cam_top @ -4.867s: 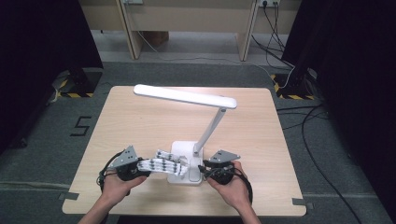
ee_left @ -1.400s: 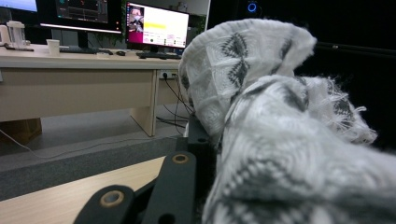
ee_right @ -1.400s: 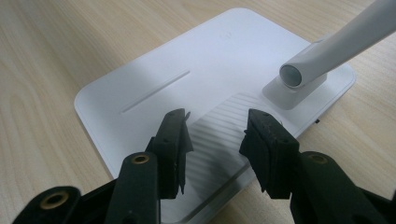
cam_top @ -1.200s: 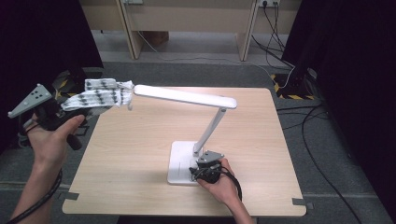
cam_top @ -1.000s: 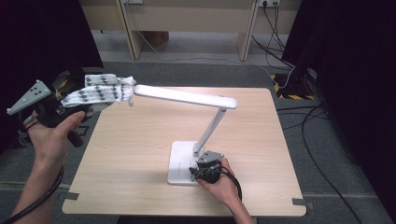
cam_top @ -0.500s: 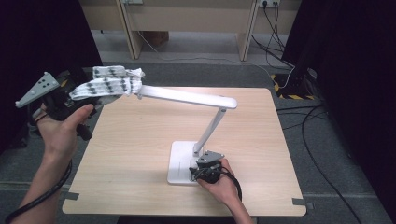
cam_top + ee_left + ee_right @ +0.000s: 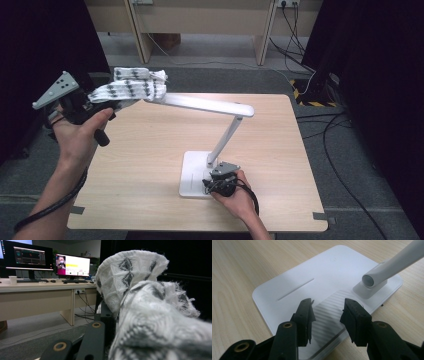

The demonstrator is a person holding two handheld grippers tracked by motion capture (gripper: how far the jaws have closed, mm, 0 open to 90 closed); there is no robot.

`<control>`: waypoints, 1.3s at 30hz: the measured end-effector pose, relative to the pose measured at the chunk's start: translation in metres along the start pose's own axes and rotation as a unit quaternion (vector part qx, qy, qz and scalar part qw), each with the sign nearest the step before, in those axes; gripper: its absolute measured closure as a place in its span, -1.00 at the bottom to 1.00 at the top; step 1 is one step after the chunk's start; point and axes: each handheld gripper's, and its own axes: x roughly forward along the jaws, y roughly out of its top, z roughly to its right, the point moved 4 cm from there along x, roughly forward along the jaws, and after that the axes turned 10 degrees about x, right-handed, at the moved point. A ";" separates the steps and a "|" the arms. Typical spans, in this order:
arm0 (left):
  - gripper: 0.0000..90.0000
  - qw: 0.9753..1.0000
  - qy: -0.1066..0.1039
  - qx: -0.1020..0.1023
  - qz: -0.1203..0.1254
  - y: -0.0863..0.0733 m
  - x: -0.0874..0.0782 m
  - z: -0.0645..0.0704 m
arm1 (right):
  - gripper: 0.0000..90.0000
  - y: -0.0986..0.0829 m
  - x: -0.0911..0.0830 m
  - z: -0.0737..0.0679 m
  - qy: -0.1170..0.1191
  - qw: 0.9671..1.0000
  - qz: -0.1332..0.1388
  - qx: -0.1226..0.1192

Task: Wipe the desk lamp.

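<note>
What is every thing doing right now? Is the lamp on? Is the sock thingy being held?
Desk lamp: upright, arm raised; lit or not, cannot tell.
Patterned cloth: held up at the lamp head's end.
Left gripper: shut on the cloth.
Right gripper: open, over the lamp base.

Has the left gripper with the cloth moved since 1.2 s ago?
Yes. The left gripper has carried the cloth rightward, judged against the table: it now overlaps the lamp head end.

No legible text, label or number on anything in view.
</note>
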 end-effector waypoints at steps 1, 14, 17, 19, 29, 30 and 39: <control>0.84 1.000 -0.002 0.002 -0.002 0.000 0.002 0.001 | 0.31 0.000 0.000 0.000 0.000 1.000 0.000 0.000; 0.84 1.000 -0.025 0.001 -0.017 -0.005 0.026 0.018 | 0.32 0.000 0.000 0.000 0.002 1.000 0.002 -0.003; 0.84 0.999 -0.029 0.000 -0.021 -0.007 0.030 0.022 | 0.33 0.000 0.000 0.000 0.002 1.000 0.002 -0.003; 0.84 0.999 -0.032 0.000 -0.024 -0.008 0.032 0.024 | 0.33 0.000 0.000 0.000 0.003 1.000 0.003 -0.003; 0.84 0.998 -0.049 0.001 -0.029 -0.014 0.046 0.038 | 0.33 -0.001 0.000 -0.001 0.002 1.000 0.004 -0.003; 0.84 0.998 -0.051 0.001 -0.031 -0.014 0.047 0.040 | 0.33 -0.001 0.000 -0.001 0.003 1.000 0.004 -0.003; 0.84 0.998 -0.061 -0.001 -0.032 -0.017 0.057 0.050 | 0.33 -0.001 0.000 0.000 0.003 1.000 0.004 -0.004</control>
